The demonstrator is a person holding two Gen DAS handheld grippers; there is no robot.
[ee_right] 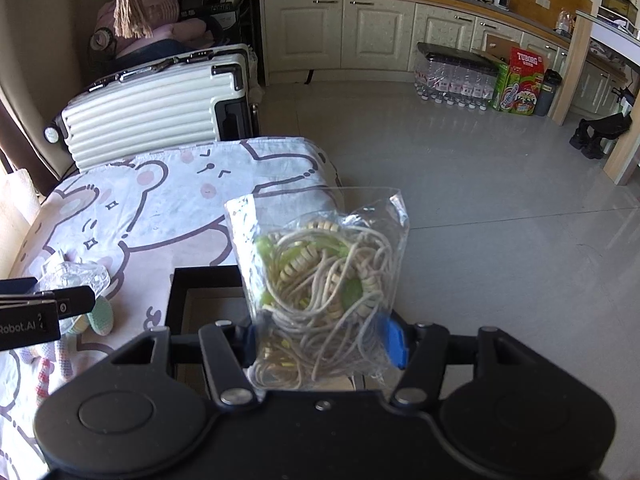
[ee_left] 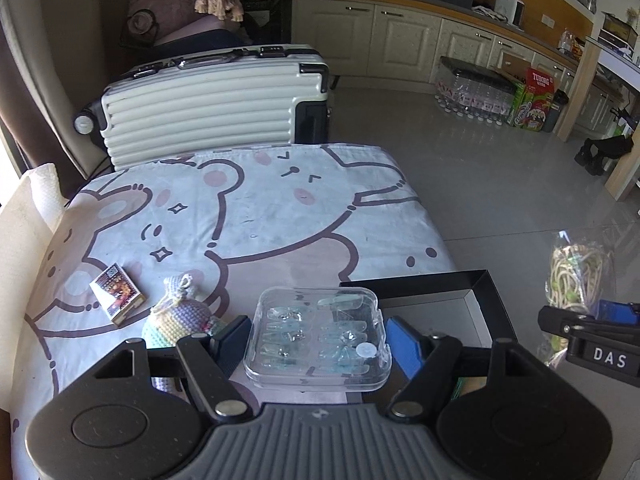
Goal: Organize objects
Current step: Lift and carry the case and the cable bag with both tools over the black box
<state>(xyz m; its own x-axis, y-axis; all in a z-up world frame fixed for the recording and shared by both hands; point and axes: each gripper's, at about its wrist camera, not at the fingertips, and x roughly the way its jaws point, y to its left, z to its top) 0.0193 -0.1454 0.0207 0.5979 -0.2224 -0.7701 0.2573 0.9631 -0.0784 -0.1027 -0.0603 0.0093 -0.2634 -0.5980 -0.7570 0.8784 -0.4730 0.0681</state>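
Left gripper (ee_left: 318,338) clamps a clear plastic case (ee_left: 318,338); right gripper (ee_right: 320,336) clamps a clear bag of cords (ee_right: 320,280).

The case sits flat between the left fingers, above the near edge of the cartoon-bear cloth (ee_left: 248,208) and just beside the black tray (ee_left: 452,304); a knitted toy (ee_left: 180,316) and a small printed box (ee_left: 117,294) lie on the cloth to its left. The bag stands upright between the right fingers, over the tray's right side. Readable writing: "DAS" on the right gripper's side, "Robot.AI" on the left gripper's, "TUBORG" on a red and green carton (ee_right: 520,84) by the far cabinets.
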